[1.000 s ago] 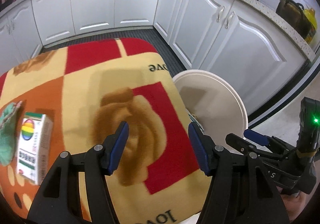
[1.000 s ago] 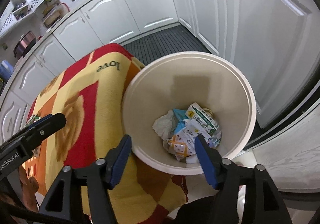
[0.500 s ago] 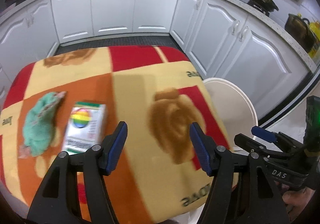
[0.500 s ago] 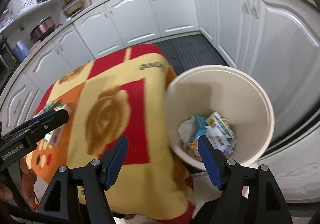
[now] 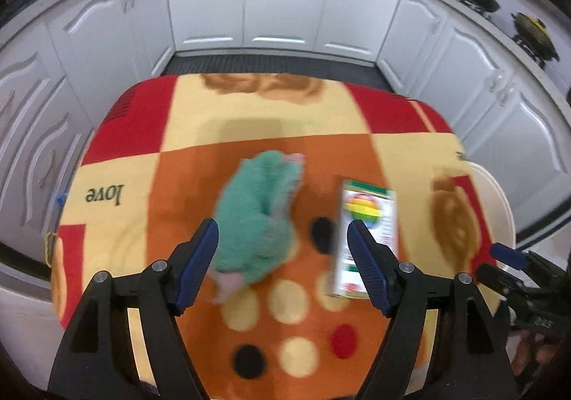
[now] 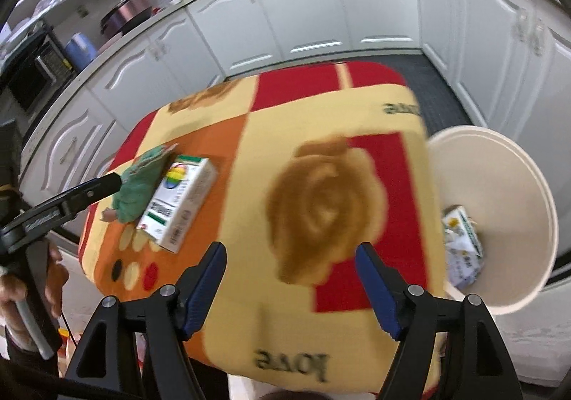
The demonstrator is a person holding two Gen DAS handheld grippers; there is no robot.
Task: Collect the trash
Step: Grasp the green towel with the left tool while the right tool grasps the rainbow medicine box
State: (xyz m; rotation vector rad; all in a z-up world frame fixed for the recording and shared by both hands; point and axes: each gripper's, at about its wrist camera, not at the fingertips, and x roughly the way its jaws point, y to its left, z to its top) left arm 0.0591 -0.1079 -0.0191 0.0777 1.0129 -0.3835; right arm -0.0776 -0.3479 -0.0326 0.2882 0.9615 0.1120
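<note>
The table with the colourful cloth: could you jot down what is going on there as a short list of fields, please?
Setting: kitchen with white cabinets
Table cover: patterned cloth printed with "love"
On the table: green fuzzy cloth and a carton with a rainbow circle, side by side
Bin: white bin at the table's edge, crumpled packaging inside
Left gripper: open, empty, above the green cloth and carton
Right gripper: open, empty, over the table near the bin
Still to collect: likely the carton, perhaps the cloth
</note>
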